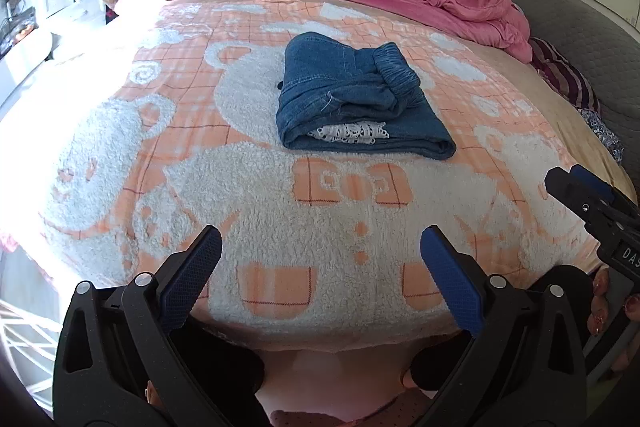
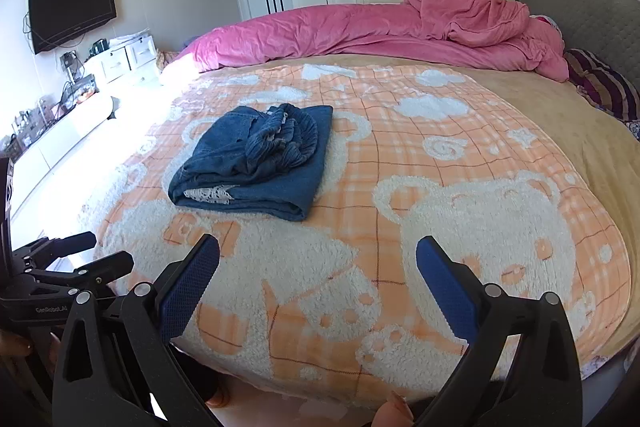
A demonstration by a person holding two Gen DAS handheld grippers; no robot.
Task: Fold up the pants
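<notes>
Folded denim pants (image 1: 360, 99) lie mid-blanket (image 1: 248, 195), well back from the near edge of the bed; white lace trim (image 1: 352, 134) pokes from the front fold. Inner layers hidden. Left gripper (image 1: 320, 259) hovers over the near edge, jaws wide apart, empty. Right gripper (image 2: 318, 261) alongside, likewise spread, holding nothing. Pink duvet (image 2: 360, 31) bunched along the far edge.

pants (image 1: 360, 103): 1 | grippers: 2 | blankets: 1 | pink duvets: 1 | TVs: 1
</notes>
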